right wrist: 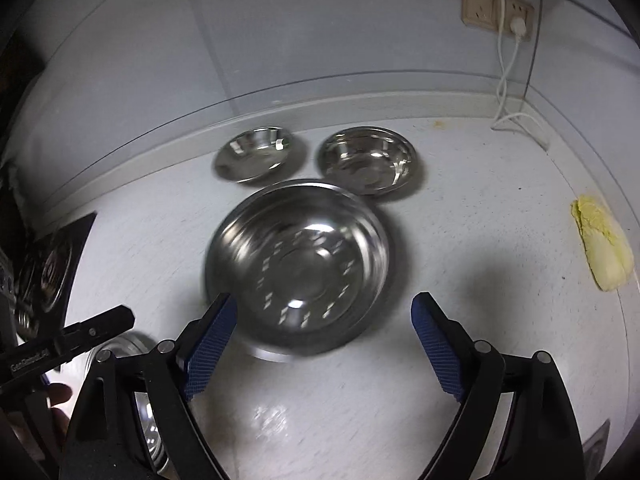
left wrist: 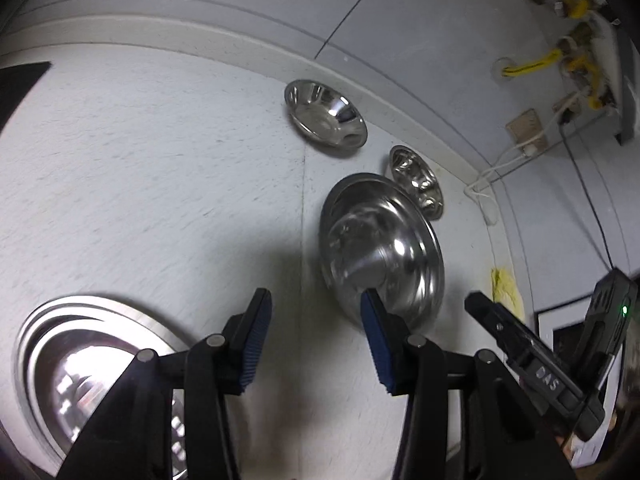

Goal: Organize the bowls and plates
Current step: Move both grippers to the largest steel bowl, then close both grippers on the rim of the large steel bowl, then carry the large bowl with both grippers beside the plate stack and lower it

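Left tongs [left wrist: 316,322]: apart, empty.
Right tongs [right wrist: 324,322]: wide apart, empty.
Large bowl [right wrist: 298,266]: on white surface [right wrist: 480,240], blurred, just beyond right tongs.
Small bowls [right wrist: 256,154] [right wrist: 368,160]: behind it, near wall.
Plate [left wrist: 92,364]: perhaps stacked; partly hidden by left tongs.
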{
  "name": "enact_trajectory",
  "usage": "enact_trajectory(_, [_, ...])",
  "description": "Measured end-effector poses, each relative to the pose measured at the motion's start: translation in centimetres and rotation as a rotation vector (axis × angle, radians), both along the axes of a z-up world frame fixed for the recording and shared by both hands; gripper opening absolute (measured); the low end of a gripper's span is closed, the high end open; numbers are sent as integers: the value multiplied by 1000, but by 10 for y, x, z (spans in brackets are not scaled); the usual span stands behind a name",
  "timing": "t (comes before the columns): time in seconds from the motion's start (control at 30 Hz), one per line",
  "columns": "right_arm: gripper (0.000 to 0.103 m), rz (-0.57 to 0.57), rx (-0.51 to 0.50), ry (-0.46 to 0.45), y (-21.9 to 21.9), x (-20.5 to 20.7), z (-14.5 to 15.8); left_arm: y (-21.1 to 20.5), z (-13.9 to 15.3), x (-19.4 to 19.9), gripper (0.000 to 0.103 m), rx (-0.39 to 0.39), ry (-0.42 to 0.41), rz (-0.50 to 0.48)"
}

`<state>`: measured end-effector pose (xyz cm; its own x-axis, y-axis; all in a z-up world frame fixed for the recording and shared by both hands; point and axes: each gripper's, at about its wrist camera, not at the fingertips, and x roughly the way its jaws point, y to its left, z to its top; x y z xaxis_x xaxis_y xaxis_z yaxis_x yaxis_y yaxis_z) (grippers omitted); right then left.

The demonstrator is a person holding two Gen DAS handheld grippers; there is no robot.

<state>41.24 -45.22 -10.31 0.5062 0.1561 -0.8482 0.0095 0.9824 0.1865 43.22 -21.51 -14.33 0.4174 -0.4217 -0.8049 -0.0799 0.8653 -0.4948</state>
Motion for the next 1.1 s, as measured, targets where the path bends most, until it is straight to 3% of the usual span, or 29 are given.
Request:
enact_trajectory(0.23, [86,-36,77,118,-29,48,-45,-21,-30,55,45,69,72,-13])
enact_trajectory(0.33, [84,-50,64,150,-35,61,-61,-32,-38,71,45,98,80,-48])
enact_trajectory(0.4, [66,-49,71,159,-37,61,-69,-36,-43,77,45,92,82,-57])
enact_trajectory(0.47, [42,-57,90,177,-40,66,-78,-41,-49,83,44,98,90,-68])
enact_trajectory(0.5, [37,-58,89,183,-41,67,-81,-42,-51,84,43,98,100,-74])
enact_trajectory(0.57, [19,-56,78,189,-40,69,-87,-45,-57,87,33,105,120,-75])
enact_trajectory(0.6, [17,-43,78,198,-40,68,-88,-45,-59,87,20,98,126,-81])
enact_trajectory(0.67, [11,-49,83,188,-40,67,-88,-44,-59,85,12,81,131,-85])
enact_trajectory(0.83, [11,-65,100,151,-47,53,-69,-43,-34,69,9,31,109,-86])
enact_trajectory(1.1, [11,-69,91,17,-64,-18,19,-50,46,-2,10,-50,18,-126])
